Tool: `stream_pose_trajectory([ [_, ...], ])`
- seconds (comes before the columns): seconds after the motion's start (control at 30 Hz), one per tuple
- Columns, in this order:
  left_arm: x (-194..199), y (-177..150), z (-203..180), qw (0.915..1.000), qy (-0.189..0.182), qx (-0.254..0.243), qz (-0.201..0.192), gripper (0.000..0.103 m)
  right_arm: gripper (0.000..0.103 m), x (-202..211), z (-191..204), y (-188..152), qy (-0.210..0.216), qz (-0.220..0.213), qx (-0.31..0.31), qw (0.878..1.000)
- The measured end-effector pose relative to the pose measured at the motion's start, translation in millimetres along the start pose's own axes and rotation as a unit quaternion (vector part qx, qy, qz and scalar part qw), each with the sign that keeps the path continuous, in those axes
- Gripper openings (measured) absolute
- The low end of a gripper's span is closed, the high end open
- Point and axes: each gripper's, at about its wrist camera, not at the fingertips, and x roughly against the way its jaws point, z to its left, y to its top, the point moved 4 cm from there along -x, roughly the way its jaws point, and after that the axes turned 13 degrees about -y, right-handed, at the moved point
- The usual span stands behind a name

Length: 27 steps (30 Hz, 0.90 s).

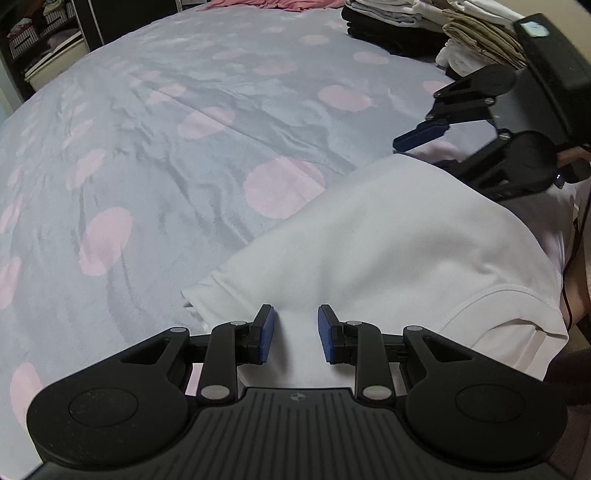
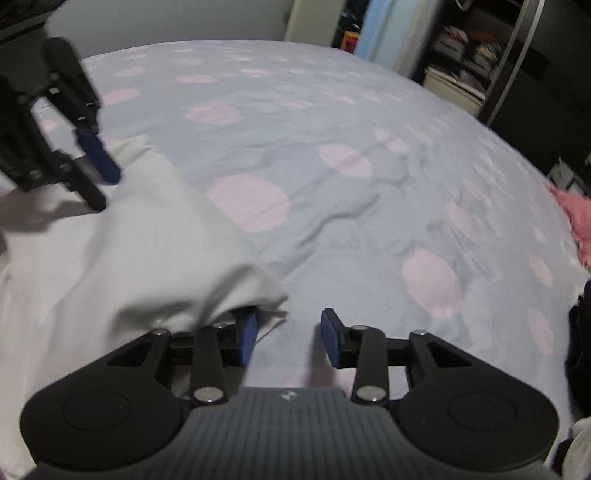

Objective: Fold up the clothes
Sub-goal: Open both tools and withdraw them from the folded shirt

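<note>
White garment (image 1: 388, 251) sits at the near edge of the bed cover (image 1: 184, 147), lumped and partly doubled over, one sleeve seam showing on its near right side. Judging by that, you're mid-fold on this piece: bulk gathered, edges not squared, nothing flat yet

Stack of folded clothes (image 1: 424, 26) at the far right of the bed cover looks like finished work, so I'd guess several items are done. Pink fabric (image 1: 273, 4) at the far edge of the cover could be still to do, can't confirm

Left gripper (image 1: 295, 334): jaws apart, hovering right over the near part of the white garment, nothing pinched between the pads. Right gripper (image 2: 290, 334): jaws also apart, empty. Its left pad sits at, maybe just under, the garment's corner; its right pad is over bare bed cover. Contact there is unclear

View differences:
- left wrist view shows the stack, the sleeve seam and your right gripper from outside, over the far side of the garment
- right wrist view shows none of the stack; it shows the garment's loose corner beside its left pad, the left gripper blurred over the garment's far left, and a shelf unit (image 2: 465, 55) past the bed cover
- right view is motion-blurred, so trust the left view for fabric detail

Left to do, as I read it: grab an edge, finish the fold, move the piece to the stack
</note>
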Motion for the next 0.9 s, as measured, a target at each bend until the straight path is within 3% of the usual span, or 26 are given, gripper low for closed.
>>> stream_pose_trajectory([
  [0.13, -1.9, -0.2, 1.1, 1.0, -0.001, -0.003, 0.002, 0.025, 0.035, 5.5, 9.0, 7.8, 0.028, -0.037, 0.01, 0.999],
  [0.2, -2.7, -0.3, 0.7, 1.0, 0.0, -0.005, 0.002, 0.025, 0.032, 0.9, 8.9, 7.0, 0.015, -0.025, 0.009, 1.0],
  [0.23, -3.0, -0.3, 0.7, 1.0, -0.001, -0.005, 0.002, 0.025, 0.02, -1.2, 8.1, 6.4, 0.011, -0.019, 0.006, 1.0],
  [0.37, -3.7, -0.8, 2.5, 1.0, -0.004, 0.001, 0.006, 0.023, 0.017, -2.5, -4.9, 2.9, -0.003, -0.002, -0.018, 1.0],
  [0.43, -4.0, -1.7, 4.0, 0.9999, -0.006, 0.004, 0.008, 0.022, 0.009, -3.5, -15.1, 1.3, -0.001, 0.007, -0.045, 0.999],
  [0.47, -4.0, -1.9, 4.2, 0.9999, -0.007, 0.004, 0.008, 0.022, 0.008, -4.1, -18.9, 0.2, -0.012, 0.011, -0.049, 0.999],
  [0.5, -4.3, -2.4, 4.4, 0.9999, -0.007, 0.005, 0.009, 0.022, 0.0, -4.7, -24.6, -1.2, -0.049, 0.013, -0.045, 0.998],
  [0.53, -4.5, -2.9, 4.6, 0.9999, -0.006, 0.005, 0.01, 0.022, 0.0, -4.7, -32.8, -2.7, -0.073, 0.016, -0.052, 0.996],
  [0.63, -4.3, -3.8, 3.3, 1.0, -0.003, 0.0, 0.008, 0.022, 0.0, -1.5, -69.4, -6.7, -0.062, 0.027, -0.134, 0.989],
  [0.9, -0.9, -3.5, 2.2, 1.0, 0.001, -0.006, 0.0, 0.022, 0.005, 19.7, -53.8, -9.1, 0.021, 0.012, -0.166, 0.986],
])
